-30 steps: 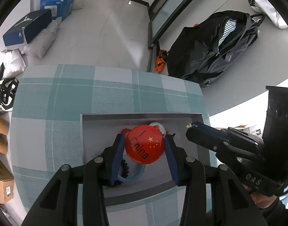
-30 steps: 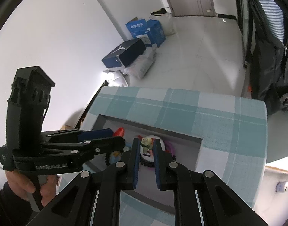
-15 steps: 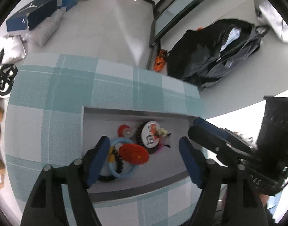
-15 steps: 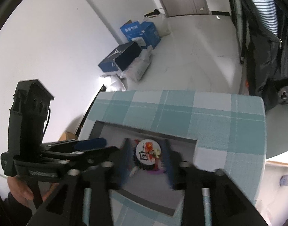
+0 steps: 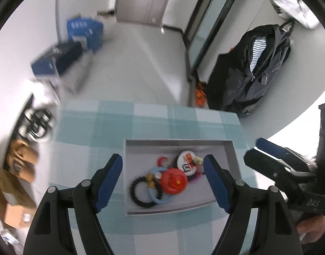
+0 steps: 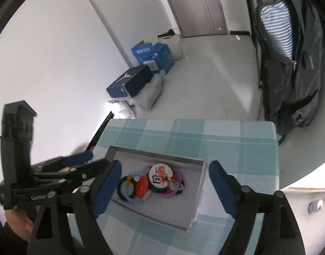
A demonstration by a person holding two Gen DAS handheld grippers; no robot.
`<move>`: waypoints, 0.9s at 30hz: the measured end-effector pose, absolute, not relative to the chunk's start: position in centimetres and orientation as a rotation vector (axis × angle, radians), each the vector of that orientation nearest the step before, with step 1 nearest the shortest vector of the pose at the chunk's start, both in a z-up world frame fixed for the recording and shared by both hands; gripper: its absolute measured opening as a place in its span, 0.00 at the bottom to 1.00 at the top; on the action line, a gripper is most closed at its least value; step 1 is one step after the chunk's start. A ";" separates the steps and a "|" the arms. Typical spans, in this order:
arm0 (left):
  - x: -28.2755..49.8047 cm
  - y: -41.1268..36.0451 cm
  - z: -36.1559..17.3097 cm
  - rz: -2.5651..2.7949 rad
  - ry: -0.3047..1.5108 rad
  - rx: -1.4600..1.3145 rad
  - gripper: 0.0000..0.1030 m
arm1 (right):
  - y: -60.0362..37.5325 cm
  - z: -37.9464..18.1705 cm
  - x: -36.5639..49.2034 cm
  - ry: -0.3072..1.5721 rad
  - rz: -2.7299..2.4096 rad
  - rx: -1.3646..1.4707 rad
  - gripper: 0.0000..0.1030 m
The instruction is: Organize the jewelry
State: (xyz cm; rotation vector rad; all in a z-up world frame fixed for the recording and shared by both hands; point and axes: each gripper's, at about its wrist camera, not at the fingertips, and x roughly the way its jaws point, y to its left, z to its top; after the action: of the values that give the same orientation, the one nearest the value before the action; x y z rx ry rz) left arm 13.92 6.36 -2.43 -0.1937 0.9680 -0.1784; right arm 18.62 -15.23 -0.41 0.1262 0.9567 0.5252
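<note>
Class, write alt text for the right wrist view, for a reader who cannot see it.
The open right gripper hovers above a shallow grey tray on a teal checked tablecloth. The tray holds a red round badge, a white round badge, a black bead bracelet and a purple ring.

A soft-looking teal checked cloth (image 6: pixel 226 136) covers the table. The grey tray (image 6: pixel 162 208) looks matt and smooth. The red badge (image 5: pixel 174 181) is glossy; the black bead bracelet (image 5: pixel 139 193) shines faintly. Floor tiles (image 6: pixel 215 63) gleam.
</note>
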 end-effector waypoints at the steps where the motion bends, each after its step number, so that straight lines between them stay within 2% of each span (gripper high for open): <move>1: 13.6 6.4 -2.2 -0.163 0.953 -0.180 0.73 | -15.2 -0.3 18.2 0.950 0.522 0.114 0.85; 9: 9.8 5.0 -2.1 -0.088 0.898 -0.123 0.76 | -15.9 0.2 14.8 0.899 0.486 0.099 0.96; 27: 4.1 5.9 -0.6 -0.025 0.808 -0.110 0.77 | -15.7 1.4 7.6 0.802 0.474 0.035 1.00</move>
State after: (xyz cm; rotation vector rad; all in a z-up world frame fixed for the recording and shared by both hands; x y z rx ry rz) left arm 4.10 5.92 -0.58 -0.1097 0.8081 -0.0247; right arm 7.59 -15.75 1.37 0.0349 0.8020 0.4742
